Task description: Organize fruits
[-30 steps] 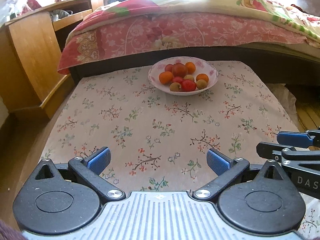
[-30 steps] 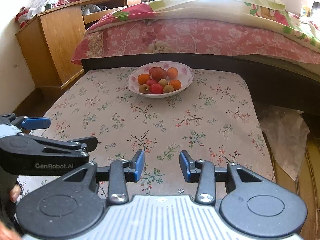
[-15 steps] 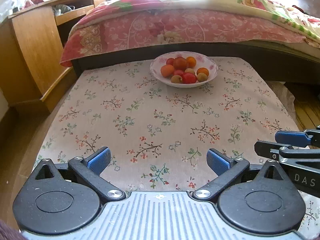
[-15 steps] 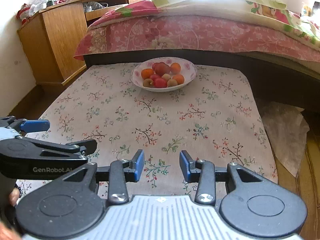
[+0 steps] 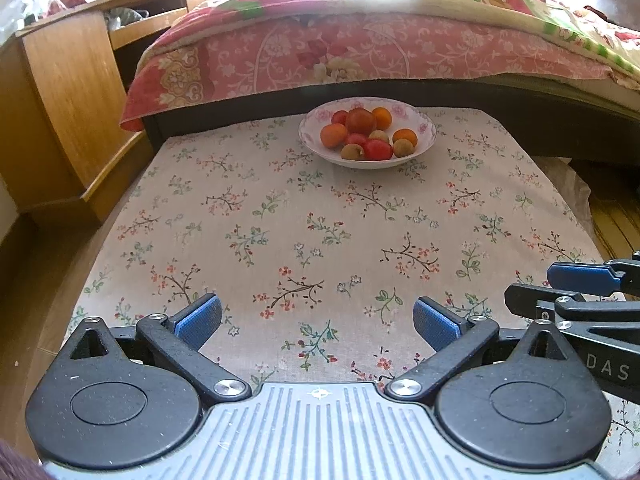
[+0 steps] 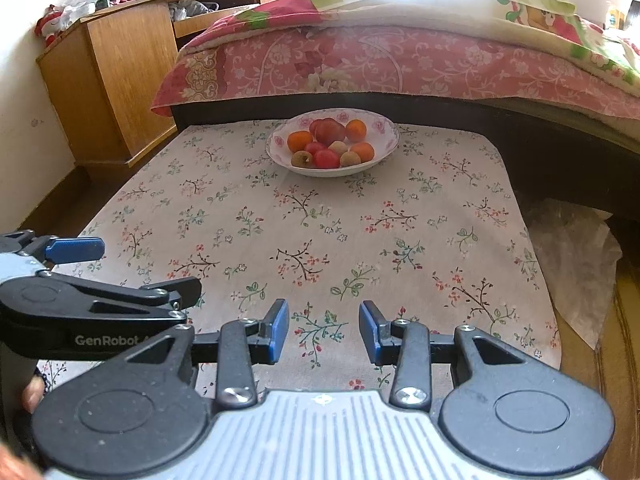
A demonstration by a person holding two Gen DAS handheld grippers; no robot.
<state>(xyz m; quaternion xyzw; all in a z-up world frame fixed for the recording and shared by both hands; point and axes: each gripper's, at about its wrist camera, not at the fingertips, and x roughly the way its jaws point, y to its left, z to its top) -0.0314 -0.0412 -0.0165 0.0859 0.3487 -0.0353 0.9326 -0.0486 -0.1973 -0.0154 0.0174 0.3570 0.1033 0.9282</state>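
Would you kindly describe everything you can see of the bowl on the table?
The bowl is shallow, round and white, seemingly ceramic, with pink flowers around its rim. It sits upright at the far end of the flowered tablecloth, near the bed. It holds a heap of orange, red and tan-coloured fruits. Neither gripper touches it.

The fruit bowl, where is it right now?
In both wrist views the fruit bowl sits at the far edge of the flowery tablecloth, right against the bed, far beyond both open grippers.

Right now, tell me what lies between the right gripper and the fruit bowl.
Only bare floral tablecloth, seen in the right wrist view, separates the right gripper from the bowl.
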